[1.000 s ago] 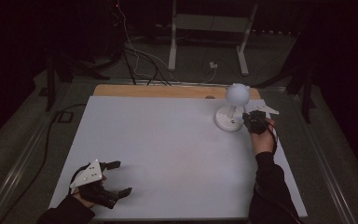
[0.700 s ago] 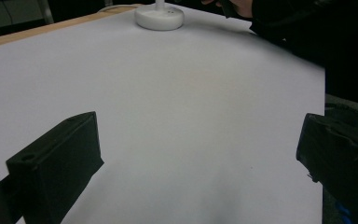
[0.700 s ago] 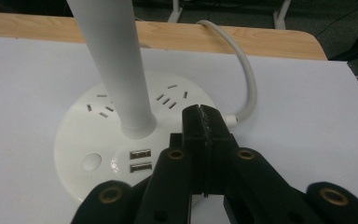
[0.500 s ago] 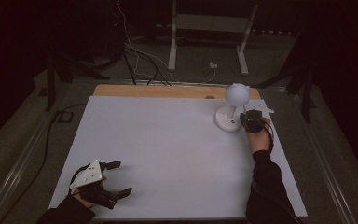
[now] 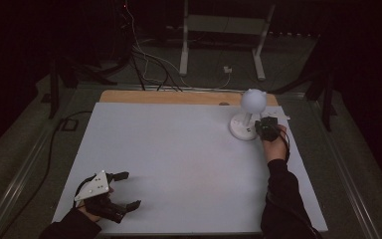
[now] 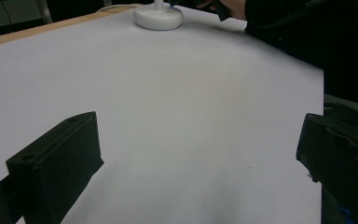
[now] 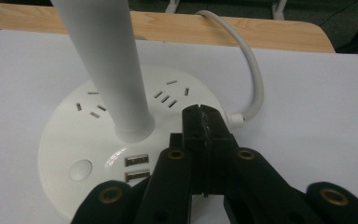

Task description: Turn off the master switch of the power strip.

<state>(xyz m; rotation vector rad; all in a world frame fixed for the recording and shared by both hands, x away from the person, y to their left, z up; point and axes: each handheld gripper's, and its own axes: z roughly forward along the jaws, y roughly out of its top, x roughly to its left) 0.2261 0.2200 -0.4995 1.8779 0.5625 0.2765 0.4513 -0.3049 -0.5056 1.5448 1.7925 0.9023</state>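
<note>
A white desk lamp (image 5: 252, 101) with a round head stands at the table's far right. Its round base (image 7: 88, 140) carries socket slots, two USB ports and a round button around a white pole (image 7: 105, 65). My right gripper (image 7: 204, 114) is shut with nothing between its jaws, and its tips sit over the base's right edge, next to where the white cable (image 7: 254, 74) enters. In the high view the right gripper (image 5: 259, 127) is right beside the base. My left gripper (image 5: 129, 189) rests open at the front left corner; the left gripper (image 6: 200, 158) has bare tabletop between its jaws.
The white tabletop (image 5: 179, 159) has a wooden strip (image 5: 179, 97) along its far edge. Beyond it lie floor cables (image 5: 149, 64) and a metal stand (image 5: 224, 45). In the left gripper view the lamp base (image 6: 158, 17) and the person's dark sleeve (image 6: 298, 37) sit far off.
My right gripper has edged slightly left, closer to the lamp base. The left gripper has stayed where it was.
</note>
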